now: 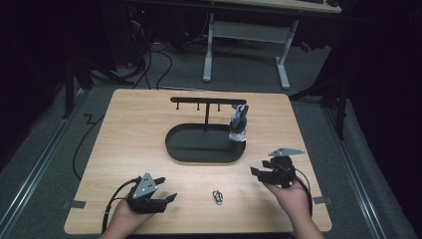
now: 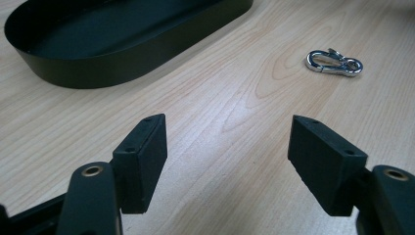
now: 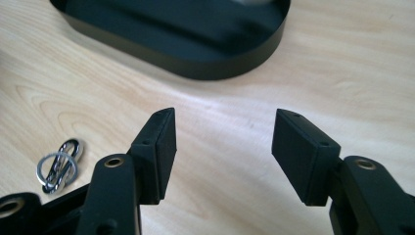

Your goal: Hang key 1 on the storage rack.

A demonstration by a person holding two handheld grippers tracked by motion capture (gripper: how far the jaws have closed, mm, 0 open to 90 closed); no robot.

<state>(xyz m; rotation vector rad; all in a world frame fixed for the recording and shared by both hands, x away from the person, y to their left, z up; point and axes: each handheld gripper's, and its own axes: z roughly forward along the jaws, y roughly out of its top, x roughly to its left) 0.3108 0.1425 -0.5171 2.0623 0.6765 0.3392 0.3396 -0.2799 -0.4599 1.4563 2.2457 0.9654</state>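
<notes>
Silver snap hook (image 1: 217, 196) lying on the bench (image 1: 129, 129) near its front edge, between left gripper (image 1: 166, 198) and right gripper (image 1: 259, 172), fingers of both spread open, empty, black oval tray (image 1: 174, 144) farther back.

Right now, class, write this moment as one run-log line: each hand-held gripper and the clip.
left hand-held gripper: open, empty | right hand-held gripper: open, empty | metal snap clip: lying on table between them, untouched | black oval tray: behind it

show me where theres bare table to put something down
Bare wood: the whole left side of the table, left of the black oval tray, and the strip behind the tray's hanger stand. Crowded: the front edge, where the left gripper, metal clip and right gripper sit.
</notes>
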